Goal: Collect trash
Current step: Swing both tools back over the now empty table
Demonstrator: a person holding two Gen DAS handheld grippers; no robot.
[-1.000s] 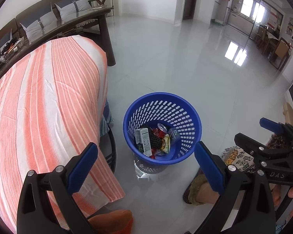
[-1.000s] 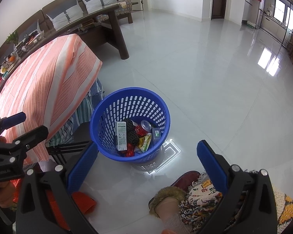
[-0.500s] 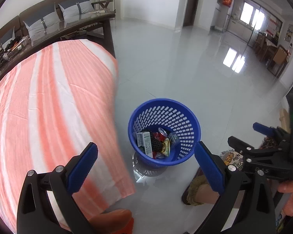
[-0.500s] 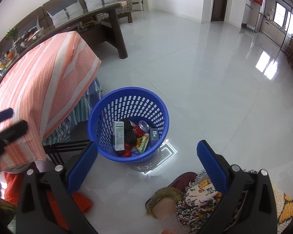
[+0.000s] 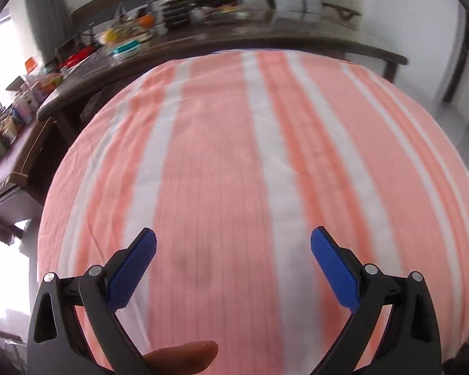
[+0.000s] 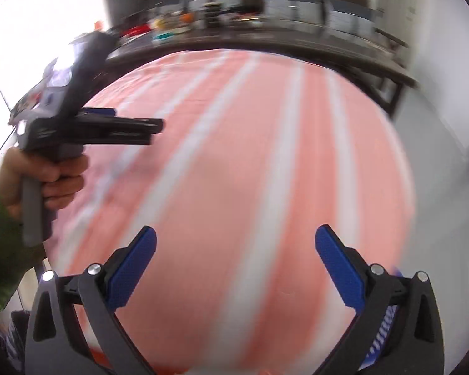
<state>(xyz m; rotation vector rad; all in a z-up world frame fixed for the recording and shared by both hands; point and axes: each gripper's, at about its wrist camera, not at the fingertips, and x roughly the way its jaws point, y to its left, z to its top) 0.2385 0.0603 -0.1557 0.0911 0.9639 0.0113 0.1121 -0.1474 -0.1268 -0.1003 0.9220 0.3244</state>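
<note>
Left gripper [image 5: 233, 250] and right gripper [image 6: 235, 250] both spread, empty. Striped tablecloth [image 5: 234, 156] bare, though blurred; collecting probably finished.

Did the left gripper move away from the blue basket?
Yes. The left gripper has swung up from the floor and now faces the orange striped tablecloth, with the dark table behind it; the basket is out of view.
</note>
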